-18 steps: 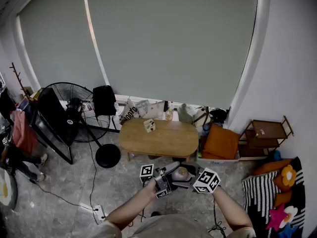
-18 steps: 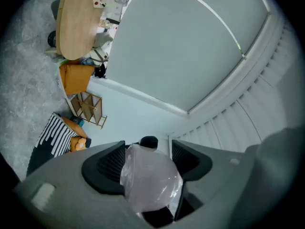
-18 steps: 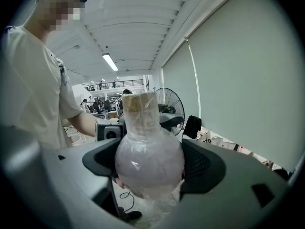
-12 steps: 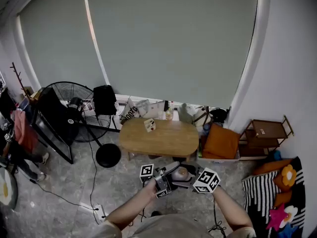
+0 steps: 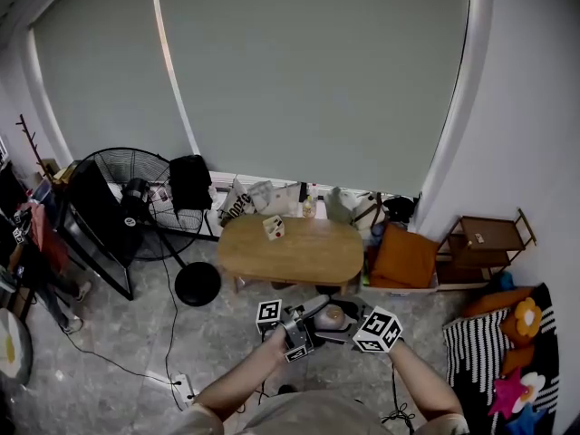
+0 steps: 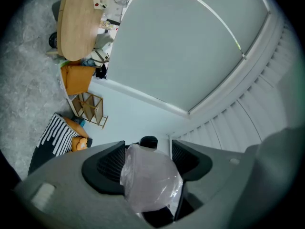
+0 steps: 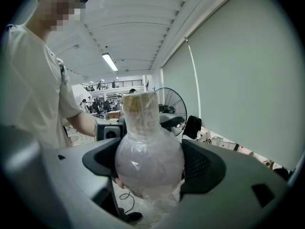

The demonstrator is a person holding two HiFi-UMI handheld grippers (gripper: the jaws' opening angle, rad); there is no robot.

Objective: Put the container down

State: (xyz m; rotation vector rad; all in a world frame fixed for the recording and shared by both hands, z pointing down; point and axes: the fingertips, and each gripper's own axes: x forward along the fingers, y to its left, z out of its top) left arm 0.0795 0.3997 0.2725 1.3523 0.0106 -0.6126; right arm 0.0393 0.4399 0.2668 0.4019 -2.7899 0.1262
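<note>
Between the pads of the right claw, the film-wrapped container is sitting clamped by its round belly, neck pointing up. Just past it, the left claw is gripping the wrapped neck. Both are hanging above the floor, well short of the wooden desk.

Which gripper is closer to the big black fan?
Left. The left gripper sits on the fan's side of the wrapped container; the right gripper is on its far side, farther away.
</note>
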